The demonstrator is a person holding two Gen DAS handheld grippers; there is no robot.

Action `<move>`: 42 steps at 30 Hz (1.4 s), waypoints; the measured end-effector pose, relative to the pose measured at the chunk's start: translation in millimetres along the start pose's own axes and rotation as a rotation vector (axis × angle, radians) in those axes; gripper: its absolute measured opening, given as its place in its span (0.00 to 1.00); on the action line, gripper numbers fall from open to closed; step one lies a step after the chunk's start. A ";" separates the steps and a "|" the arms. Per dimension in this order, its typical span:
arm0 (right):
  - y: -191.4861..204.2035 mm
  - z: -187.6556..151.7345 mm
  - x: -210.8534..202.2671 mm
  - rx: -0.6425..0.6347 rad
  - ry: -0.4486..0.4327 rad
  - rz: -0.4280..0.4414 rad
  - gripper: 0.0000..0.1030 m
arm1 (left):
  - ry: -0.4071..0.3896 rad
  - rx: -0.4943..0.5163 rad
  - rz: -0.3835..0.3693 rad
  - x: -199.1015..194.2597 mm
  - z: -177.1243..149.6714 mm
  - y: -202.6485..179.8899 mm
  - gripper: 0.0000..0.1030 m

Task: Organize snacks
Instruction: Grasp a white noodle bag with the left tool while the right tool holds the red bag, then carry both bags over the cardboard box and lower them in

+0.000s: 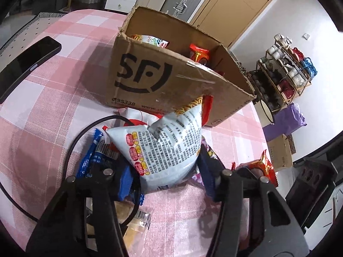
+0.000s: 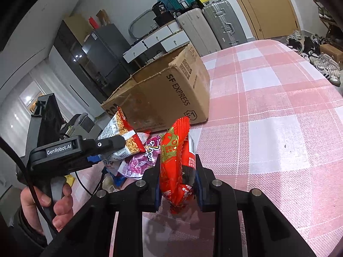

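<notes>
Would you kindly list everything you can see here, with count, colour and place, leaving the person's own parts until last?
cardboard box: one, brown, open-topped, on the table, snack packets inside
checked tablecloth: one, pink and white, covering the table
white noodle-snack bag: one, white with red trim, between the left tongs
red packet: one, red, clamped in the right tongs
pink packet: one, pink, in the pile before the box
blue packet: one, blue, in the pile
phone: one, black, flat on the cloth
suitcases: several, grey and teal, beside the door
shoe rack: one, wooden, by the wall
left tongs: black, closed on the white bag
right tongs: black, shut on the red packet
hand: one, gripping the left handle
</notes>
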State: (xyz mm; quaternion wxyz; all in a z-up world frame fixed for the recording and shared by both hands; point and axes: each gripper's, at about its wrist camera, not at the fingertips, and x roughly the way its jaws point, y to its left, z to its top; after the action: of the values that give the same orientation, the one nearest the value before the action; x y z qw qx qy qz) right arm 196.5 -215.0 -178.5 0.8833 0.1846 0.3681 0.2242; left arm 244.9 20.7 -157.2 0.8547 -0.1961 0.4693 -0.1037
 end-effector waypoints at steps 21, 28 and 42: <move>43.9 29.2 -28.2 -0.098 -0.050 0.031 0.24 | -0.135 0.113 -0.014 -85.6 -11.0 -31.3 0.49; 74.3 63.9 -51.5 -0.146 -0.095 0.076 0.24 | -0.191 0.157 -0.020 -130.1 -2.1 -48.4 0.49; 136.1 153.7 -78.6 -0.233 -0.133 0.145 0.24 | -0.297 0.273 0.000 -233.9 61.7 -90.1 0.49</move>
State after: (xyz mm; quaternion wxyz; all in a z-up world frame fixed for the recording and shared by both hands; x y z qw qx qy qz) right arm 224.4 -168.4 34.5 0.9026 0.1212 0.2659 0.3161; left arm 171.7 38.7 89.8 0.9333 -0.0913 0.3195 -0.1362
